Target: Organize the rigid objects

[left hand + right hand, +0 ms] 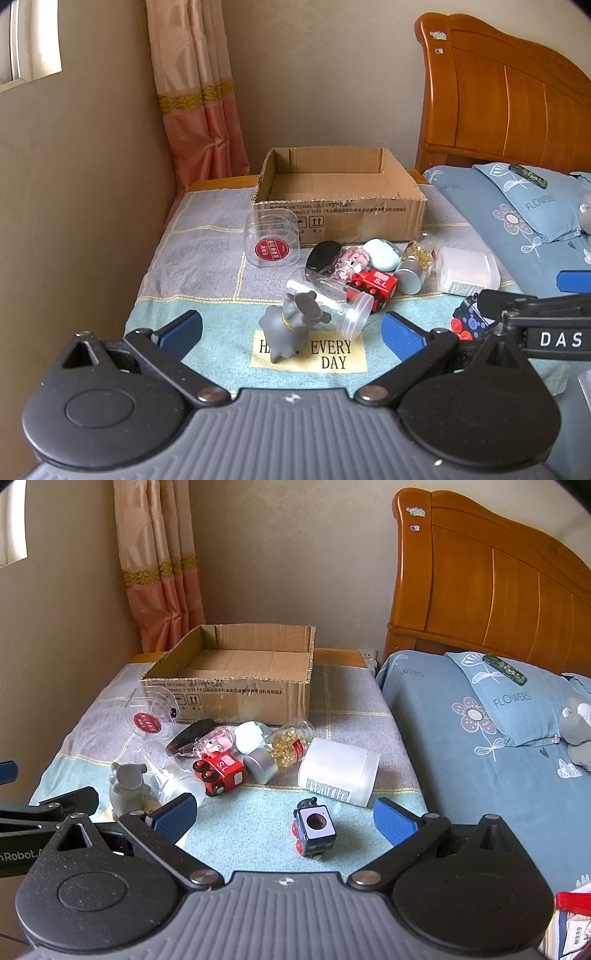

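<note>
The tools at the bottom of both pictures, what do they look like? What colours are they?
Both look alike. The left tool and right tool each have a ribbed grey body, two round black discs, black arms with silver bolts, and blue ribbed pads on the fingers. White letters show on their sides: "DAS" on one, "nRobot" on the other. No hands or sleeves show.
</note>
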The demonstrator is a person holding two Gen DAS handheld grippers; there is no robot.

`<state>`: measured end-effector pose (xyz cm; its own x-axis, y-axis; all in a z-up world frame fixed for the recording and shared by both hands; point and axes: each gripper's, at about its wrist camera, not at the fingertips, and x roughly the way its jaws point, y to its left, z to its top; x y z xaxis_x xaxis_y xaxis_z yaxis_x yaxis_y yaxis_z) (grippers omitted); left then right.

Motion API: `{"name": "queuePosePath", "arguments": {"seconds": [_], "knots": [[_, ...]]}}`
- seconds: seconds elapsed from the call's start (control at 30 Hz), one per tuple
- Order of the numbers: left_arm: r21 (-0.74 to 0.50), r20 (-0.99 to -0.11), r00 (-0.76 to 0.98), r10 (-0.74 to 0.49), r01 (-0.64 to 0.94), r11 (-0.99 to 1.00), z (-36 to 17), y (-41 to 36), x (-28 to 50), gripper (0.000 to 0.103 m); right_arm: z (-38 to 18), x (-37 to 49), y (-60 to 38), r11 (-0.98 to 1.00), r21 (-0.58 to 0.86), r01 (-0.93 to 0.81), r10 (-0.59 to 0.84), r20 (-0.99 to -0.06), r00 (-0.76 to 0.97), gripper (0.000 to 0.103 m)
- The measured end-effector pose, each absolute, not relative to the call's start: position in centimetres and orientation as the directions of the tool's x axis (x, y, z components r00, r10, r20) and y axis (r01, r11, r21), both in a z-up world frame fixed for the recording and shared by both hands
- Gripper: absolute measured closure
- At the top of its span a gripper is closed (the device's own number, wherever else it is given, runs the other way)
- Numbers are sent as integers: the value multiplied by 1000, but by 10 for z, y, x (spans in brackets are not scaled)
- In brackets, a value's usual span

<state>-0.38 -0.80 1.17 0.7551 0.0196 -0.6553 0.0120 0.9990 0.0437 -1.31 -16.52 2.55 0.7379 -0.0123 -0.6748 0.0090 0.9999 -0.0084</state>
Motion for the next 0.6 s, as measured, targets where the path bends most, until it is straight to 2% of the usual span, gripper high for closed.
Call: {"name": "queuePosePath", "arguments": {"seconds": [0.6], "knots": [[39, -651, 759, 15, 14, 999, 9, -4, -5, 1, 26, -15, -166, 1000, -10, 13, -16, -671, 741, 0]]}}
